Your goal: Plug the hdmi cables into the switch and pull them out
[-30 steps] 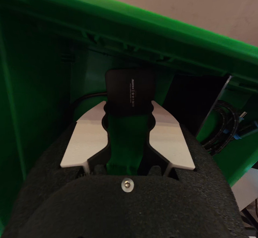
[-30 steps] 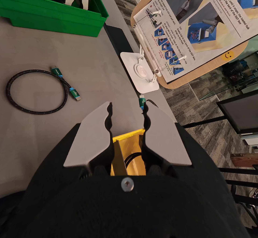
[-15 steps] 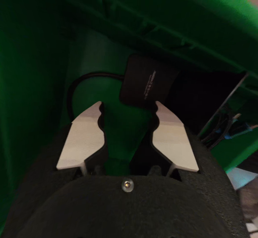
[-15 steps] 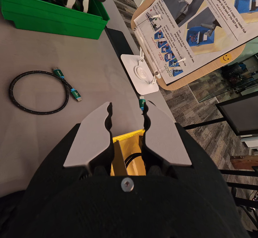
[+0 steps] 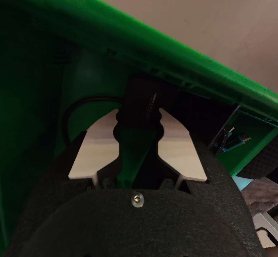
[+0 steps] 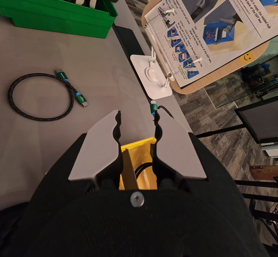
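Your left gripper (image 5: 137, 119) and right gripper (image 6: 136, 119) look the same. Each has a bumpy black body, two pale fingers (image 6: 97, 145) with wavy black inner edges, and one shiny silver screw (image 6: 136, 200) in the middle.

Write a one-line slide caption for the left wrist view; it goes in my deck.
Left gripper reaches inside the green bin, fingertips flanking a black HDMI switch.

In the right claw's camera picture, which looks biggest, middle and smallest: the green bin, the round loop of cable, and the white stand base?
As they look in that view:
1. green bin, the biggest.
2. loop of cable.
3. white stand base, the smallest.

The bin sits farthest from the camera and is cut off by the picture's edge, so it is probably bigger than it looks.
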